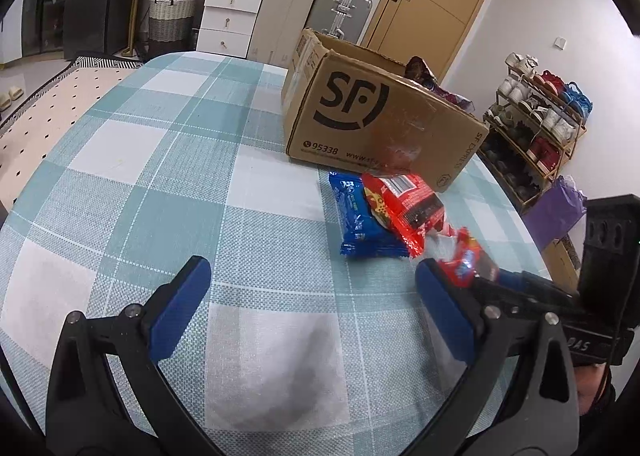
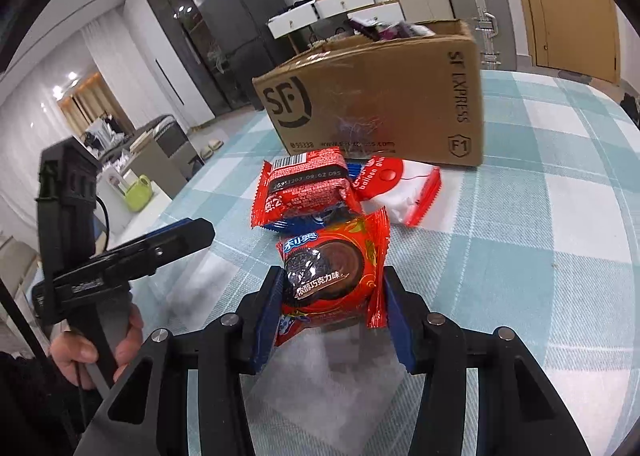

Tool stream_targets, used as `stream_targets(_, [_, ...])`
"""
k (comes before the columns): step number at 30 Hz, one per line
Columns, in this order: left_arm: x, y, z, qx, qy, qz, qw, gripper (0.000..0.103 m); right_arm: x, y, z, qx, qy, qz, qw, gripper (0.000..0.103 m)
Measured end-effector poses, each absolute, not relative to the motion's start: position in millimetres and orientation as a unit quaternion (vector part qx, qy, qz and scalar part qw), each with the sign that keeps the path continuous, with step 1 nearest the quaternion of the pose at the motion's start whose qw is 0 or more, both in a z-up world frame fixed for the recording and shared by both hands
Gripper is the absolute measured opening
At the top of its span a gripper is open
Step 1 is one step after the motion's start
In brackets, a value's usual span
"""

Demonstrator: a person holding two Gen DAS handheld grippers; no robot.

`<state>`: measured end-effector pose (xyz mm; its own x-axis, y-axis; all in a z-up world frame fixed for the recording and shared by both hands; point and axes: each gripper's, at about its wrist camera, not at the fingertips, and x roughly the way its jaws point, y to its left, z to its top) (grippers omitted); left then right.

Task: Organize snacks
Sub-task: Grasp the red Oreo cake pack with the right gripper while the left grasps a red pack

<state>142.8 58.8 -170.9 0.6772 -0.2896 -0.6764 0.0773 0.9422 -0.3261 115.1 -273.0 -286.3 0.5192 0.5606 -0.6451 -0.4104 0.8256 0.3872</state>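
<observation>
Closest to me, my right claw (image 2: 330,310) is clenched on a red biscuit packet (image 2: 334,276); its blue pads (image 2: 266,326) press the packet's two sides. The packet is glossy red with crimped ends, a round dark sandwich biscuit printed on its face, and white characters across the lower part. It sits at twelve o'clock from the claw and hangs a little above the bench (image 2: 540,256), which wears a teal and white checked cloth.

My left claw (image 1: 312,296) is released, its pads (image 1: 182,308) standing wide apart with only cloth between them. In its view the right claw (image 1: 486,278) comes in at four o'clock with the red packet (image 1: 460,264) blurred at its tip.

Just beyond the held packet, at twelve o'clock, lies a second red packet (image 2: 306,185) with its barcode side up, resting on top of a blue packet (image 2: 304,221). Touching that pile at two o'clock lies a white and red packet (image 2: 400,191) with a red circle on it.

Farther still, at twelve o'clock, stands an open brown cardboard box (image 2: 380,103) with a black logo on its near face. Some purple wrappers (image 2: 384,29) show over its top edge.

At eight o'clock in the right view, a hand (image 2: 92,344) grips the left claw's handle.
</observation>
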Motion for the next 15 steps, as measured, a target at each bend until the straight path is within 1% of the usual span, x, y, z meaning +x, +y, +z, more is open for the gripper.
stream_targets(6, [148.1, 48.1, -168.0, -0.116, 0.397, -0.109, 0.904, 0.102, 96.1, -309.0, -274.9, 0.136, 0.352, 0.274, 0.885, 0.049])
stream_targets(10, [158.9, 35.8, -156.6, -0.124, 0.403, -0.131, 0.897, 0.102, 87.6, -321.9, -270.1, 0.152, 0.332, 0.274, 0.89, 0.049])
stream_targets(15, [174.8, 3.9, -139.4, -0.07, 0.398, -0.146, 0.903, 0.102, 84.3, -332.9, -268.1, 0.174, 0.322, 0.277, 0.889, 0.049])
